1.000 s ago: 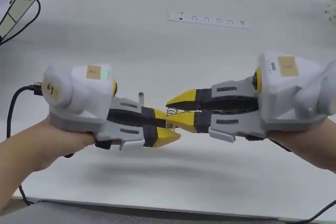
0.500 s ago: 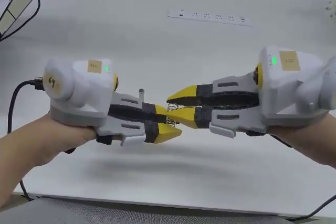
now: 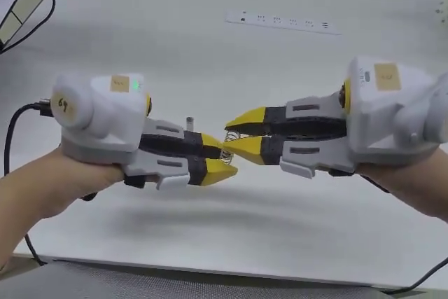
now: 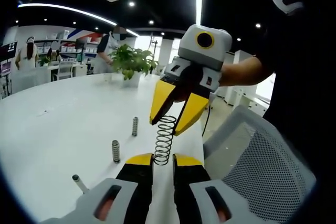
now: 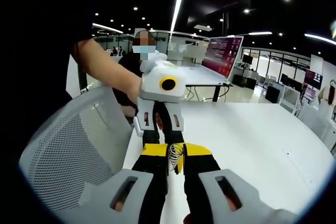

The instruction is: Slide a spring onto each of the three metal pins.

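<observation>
A steel spring (image 4: 164, 140) hangs in the air between the two grippers, above the table. My left gripper (image 4: 163, 160) is shut on its near end. My right gripper (image 5: 175, 151) faces it from the opposite side, its yellow jaws closed on the other end of the spring (image 5: 175, 153). In the head view the left gripper (image 3: 222, 157) and right gripper (image 3: 229, 136) meet tip to tip over the table's front, with the spring (image 3: 225, 150) between them. Two pins carry springs (image 4: 135, 126) (image 4: 115, 150), and one bare pin (image 4: 79, 182) stands nearer. That pin (image 3: 189, 122) shows behind the left gripper.
A white power strip (image 3: 282, 23) lies at the back of the white table (image 3: 175, 54). A black cable (image 3: 35, 12) runs at the far left. A mesh chair back (image 4: 262, 166) stands beside the table edge. People and a potted plant (image 4: 131, 61) are far off.
The left gripper has shifted slightly left and up. The right gripper's jaws have narrowed on the spring's end. Both grippers stay tip to tip.
</observation>
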{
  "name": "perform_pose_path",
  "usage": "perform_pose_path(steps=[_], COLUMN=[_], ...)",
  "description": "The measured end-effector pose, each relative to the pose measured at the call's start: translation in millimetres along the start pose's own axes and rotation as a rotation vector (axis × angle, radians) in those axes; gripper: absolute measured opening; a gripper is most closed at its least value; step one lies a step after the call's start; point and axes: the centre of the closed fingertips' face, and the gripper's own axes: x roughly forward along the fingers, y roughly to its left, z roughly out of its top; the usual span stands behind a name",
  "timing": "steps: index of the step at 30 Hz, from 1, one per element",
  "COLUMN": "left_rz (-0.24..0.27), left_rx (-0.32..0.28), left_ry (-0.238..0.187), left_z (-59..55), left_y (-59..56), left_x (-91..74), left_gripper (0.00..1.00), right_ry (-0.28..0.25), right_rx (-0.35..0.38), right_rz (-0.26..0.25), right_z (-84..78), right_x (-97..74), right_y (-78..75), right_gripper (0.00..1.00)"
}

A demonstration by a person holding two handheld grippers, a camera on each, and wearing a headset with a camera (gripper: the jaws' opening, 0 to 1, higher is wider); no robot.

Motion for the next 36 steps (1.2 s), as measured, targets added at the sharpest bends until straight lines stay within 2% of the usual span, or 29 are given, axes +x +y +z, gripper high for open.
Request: perform_pose_path(steps=[6, 10, 12, 22, 27, 32, 36], left_rz=[0.011, 0.025, 0.037, 0.067, 0.112, 0.138, 0.160], left_rx=[0.005, 0.002, 0.017, 0.012, -0.001, -0.011, -0.039], left_ry=[0.003, 0.008, 0.029, 0.060, 0.071, 0.054, 0.042], left_z=[0.2, -1.4, -5.5, -16.9, -24.6, -22.5, -22.1], left_y=[1.8, 3.7, 6.2, 13.8, 21.2, 26.1, 29.9], left_x=[-0.3, -1.3, -3.0, -16.0, -25.3, -32.2, -35.3], left_gripper=[0.11, 0.19, 0.20, 0.33, 0.43, 0.47, 0.56], right_ry=[-0.004, 0.000, 0.003, 0.013, 0.018, 0.023, 0.024], right_rx=[-0.008, -0.012, -0.013, -0.014, -0.011, -0.010, -0.009], right_rz=[-0.005, -0.006, -0.008, -0.014, -0.020, -0.022, -0.026], right_z=[3.7, 4.0, 3.9, 1.7, -1.4, -2.9, -2.8], right_x=[1.2, -0.1, -0.9, -1.8, -2.4, -3.3, -4.1], right_y=[-2.1, -3.8, -5.1, -8.7, -11.7, -12.8, -13.4], right_gripper=[0.07, 0.07, 0.07, 0.07, 0.07, 0.07, 0.07])
